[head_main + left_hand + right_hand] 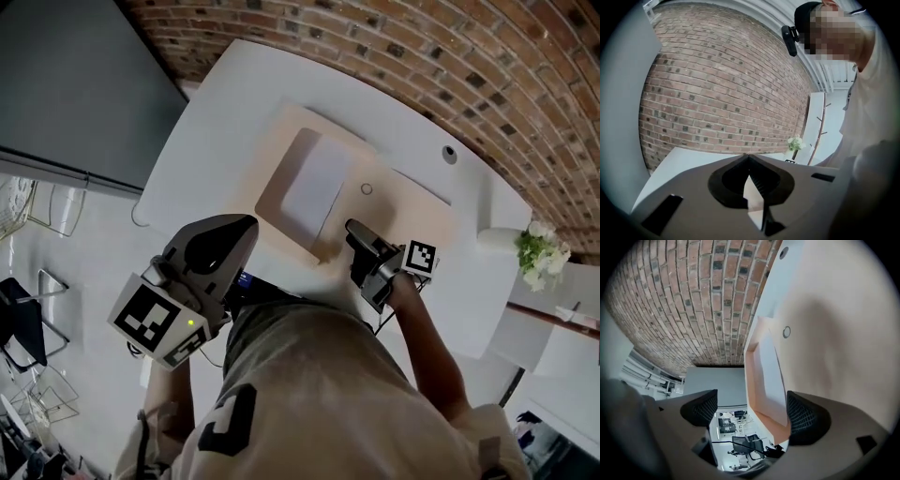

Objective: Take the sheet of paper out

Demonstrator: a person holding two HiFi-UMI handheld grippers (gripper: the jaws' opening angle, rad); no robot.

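The sheet (317,187) alone is best pinched by the right gripper (354,228) — jaws spread, empty; the envelope (300,127) is pinned by the left gripper (249,225), jaws together.

White paper (316,187), beige envelope (412,211), white table (220,117), red-brown brick wall (422,47)

The sheet of paper (314,187) looks smooth, the tan card folder (394,202) matt, the brick wall (375,37) rough.

I see a white worktop (225,103), and lying flat across its middle is one beige envelope (417,211). At the envelope's two o'clock, a small round grey fitting (450,155) sits in the worktop's surface.
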